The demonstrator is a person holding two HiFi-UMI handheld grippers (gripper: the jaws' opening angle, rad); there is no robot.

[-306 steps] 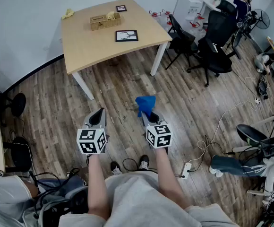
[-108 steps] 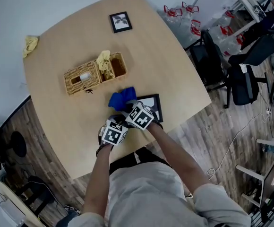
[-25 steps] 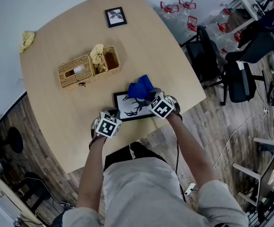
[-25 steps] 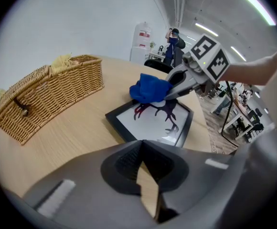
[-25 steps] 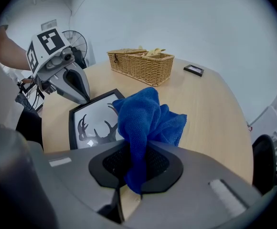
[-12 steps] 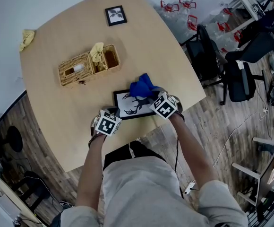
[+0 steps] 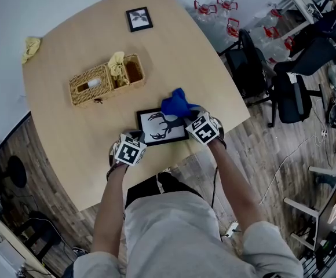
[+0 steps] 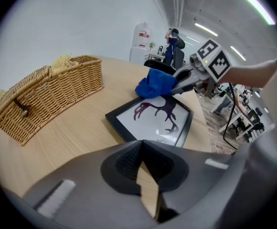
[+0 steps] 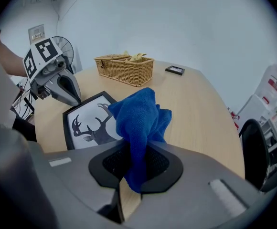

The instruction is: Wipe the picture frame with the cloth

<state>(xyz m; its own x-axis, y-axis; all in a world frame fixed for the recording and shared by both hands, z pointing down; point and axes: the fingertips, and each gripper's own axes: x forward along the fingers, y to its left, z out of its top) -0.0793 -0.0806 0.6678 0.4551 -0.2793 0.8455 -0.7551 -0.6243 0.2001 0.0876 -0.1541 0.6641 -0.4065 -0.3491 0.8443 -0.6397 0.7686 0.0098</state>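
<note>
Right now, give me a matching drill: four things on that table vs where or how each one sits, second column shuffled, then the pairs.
Things:
1. blue cloth
2. deer picture frame
3. wicker basket
4. small picture frame

Place or state:
A. lies near the far edge of the table
B. lies flat near the table's near edge
C. clamped in the jaws of the right gripper
D. has a yellow cloth in one compartment

Pairs: 1-C, 2-B, 3-D, 4-A

No readable text, labels, numbers — nothing legible in any view.
</note>
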